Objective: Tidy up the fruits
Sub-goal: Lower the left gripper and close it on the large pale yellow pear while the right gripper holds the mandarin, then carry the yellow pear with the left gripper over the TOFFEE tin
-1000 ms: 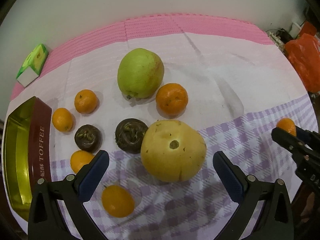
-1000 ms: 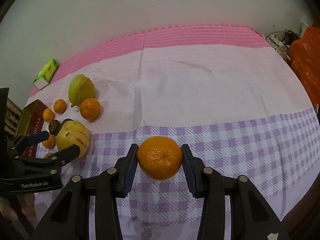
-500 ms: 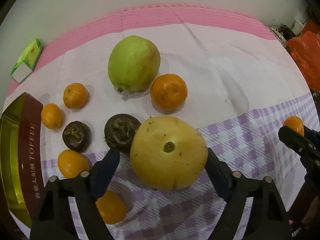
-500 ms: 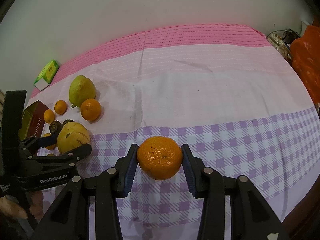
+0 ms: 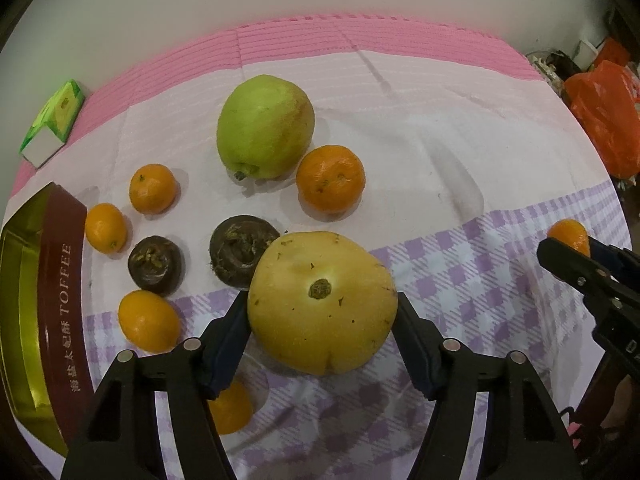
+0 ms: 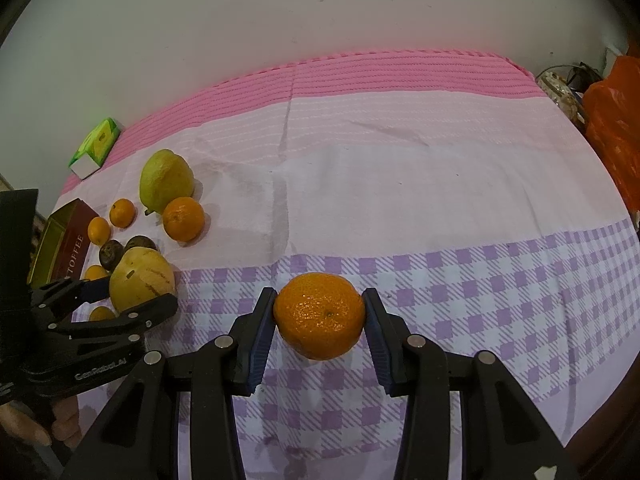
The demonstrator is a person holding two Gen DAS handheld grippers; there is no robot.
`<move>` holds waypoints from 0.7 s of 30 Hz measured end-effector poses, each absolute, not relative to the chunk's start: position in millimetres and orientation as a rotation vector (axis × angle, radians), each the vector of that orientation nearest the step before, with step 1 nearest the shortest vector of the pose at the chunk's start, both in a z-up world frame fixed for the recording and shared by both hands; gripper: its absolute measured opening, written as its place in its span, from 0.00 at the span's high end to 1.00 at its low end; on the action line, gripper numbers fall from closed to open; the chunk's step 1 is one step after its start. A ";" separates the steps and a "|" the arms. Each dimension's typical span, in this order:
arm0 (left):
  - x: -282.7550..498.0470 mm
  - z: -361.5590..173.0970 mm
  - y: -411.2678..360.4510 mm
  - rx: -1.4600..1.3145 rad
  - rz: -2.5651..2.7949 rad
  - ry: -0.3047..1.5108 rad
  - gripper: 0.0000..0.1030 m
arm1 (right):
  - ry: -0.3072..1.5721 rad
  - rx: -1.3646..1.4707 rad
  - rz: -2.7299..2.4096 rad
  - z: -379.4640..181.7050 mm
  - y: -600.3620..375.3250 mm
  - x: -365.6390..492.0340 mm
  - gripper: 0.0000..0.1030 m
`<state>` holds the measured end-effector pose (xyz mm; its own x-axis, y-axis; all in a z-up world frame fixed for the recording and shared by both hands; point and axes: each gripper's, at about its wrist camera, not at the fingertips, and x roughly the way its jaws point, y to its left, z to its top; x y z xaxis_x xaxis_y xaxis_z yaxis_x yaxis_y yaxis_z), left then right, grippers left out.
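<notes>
while the left gripper (image 5: 322,320) is closing its jaws around the yellow melon (image 5: 322,302) on the checked cloth (image 5: 460,280), it is better to squeeze slowly at the widest part, because the round fruit can slip. the right gripper (image 6: 320,320) holds a mandarin (image 6: 320,316) firmly. farther away, the dark fruit (image 5: 242,250) touches the melon, the toffee tin (image 5: 44,288) stands at the left edge, and much free cloth lies to the right.

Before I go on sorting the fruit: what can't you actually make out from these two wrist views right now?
- Small orange fruit, left wrist view: half hidden behind a finger of the left hand-held gripper, whose jaws are closing around the yellow melon.
- Toffee tin, both views: cut off by the left edge, contents unseen.
- Mandarin in the right hand-held gripper: whether it rests on the cloth is unclear.
</notes>
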<state>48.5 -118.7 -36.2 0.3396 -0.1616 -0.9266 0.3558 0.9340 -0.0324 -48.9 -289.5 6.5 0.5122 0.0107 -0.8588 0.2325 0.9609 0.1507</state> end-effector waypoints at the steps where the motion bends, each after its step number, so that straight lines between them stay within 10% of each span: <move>1: 47.8 -34.2 -116.9 0.185 -0.340 1.174 0.34 | 1.028 0.258 -0.134 6.2 -288.8 -48.4 0.61; 21: 42.8 34.9 -41.0 0.123 -0.256 1.058 0.34 | 1.018 0.223 -0.137 3.0 -280.9 -48.3 0.61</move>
